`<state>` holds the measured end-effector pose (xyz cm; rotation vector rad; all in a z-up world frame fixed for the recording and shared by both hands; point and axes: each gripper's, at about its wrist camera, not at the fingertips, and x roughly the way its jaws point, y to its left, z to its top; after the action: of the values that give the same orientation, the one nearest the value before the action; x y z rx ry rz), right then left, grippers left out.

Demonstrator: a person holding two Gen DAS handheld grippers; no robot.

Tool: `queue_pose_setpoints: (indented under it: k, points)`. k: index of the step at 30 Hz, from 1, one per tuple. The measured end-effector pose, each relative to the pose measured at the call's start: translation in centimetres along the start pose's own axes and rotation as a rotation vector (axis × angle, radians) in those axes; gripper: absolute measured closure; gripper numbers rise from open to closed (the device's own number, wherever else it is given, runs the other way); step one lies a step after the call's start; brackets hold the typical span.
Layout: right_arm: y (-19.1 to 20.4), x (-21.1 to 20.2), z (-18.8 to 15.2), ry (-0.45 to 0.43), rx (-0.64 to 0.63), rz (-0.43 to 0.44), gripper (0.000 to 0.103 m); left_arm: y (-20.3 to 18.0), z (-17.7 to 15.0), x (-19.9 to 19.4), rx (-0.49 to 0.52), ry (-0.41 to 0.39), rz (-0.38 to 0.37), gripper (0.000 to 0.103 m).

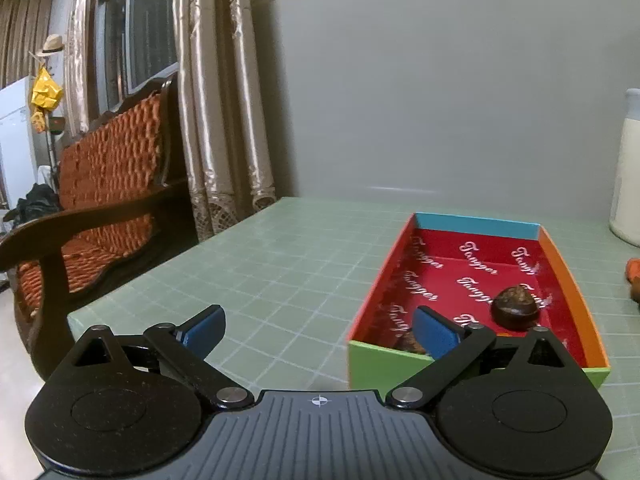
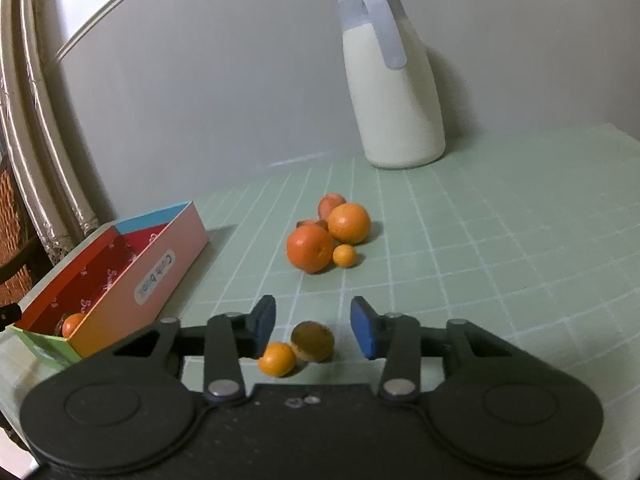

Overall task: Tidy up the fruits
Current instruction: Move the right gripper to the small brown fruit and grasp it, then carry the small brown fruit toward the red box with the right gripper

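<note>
1. On the green table (image 2: pixel 500 240) with white squares stand a white jug (image 2: pixel 392 92) and a colorful box (image 1: pixel 568 280), by a grey wall.
2. Between the right claw's (image 2: pixel 313 328) fingers lie a brown fruit (image 2: pixel 313 341) and a small orange (image 2: pixel 277 359); more oranges (image 2: pixel 310 248) sit farther off.
3. Right claw is partly open, its left pad touching the small orange. Left claw (image 1: pixel 318 330) is wide apart, empty, by the box.

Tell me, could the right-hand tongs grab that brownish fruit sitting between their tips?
Probably yes. The right tongs are open around the brown fruit, which lies on the mat with nothing over it. A small orange touches it by the left tip and might get pinched or nudged too.
</note>
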<state>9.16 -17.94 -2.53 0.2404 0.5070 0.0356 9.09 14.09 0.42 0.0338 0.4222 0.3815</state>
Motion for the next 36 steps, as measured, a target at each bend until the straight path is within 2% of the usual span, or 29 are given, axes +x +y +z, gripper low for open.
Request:
queue_pose_setpoints:
  k: [8, 16, 36]
  points:
    - [0.1, 0.6, -0.1, 0.025, 0.03, -0.004, 0.073, 1.1, -0.2, 0.3, -0.007, 0.012, 0.027, 0.003]
    - [-0.2, 1.3, -0.3, 0.05, 0.058, -0.014, 0.078, 1.4, -0.4, 0.2, 0.002, 0.006, 0.04, 0.001]
    - [1.3, 1.3, -0.3, 0.029, 0.016, -0.003, 0.078, 3.6, -0.8, 0.3, -0.021, 0.025, 0.081, 0.0]
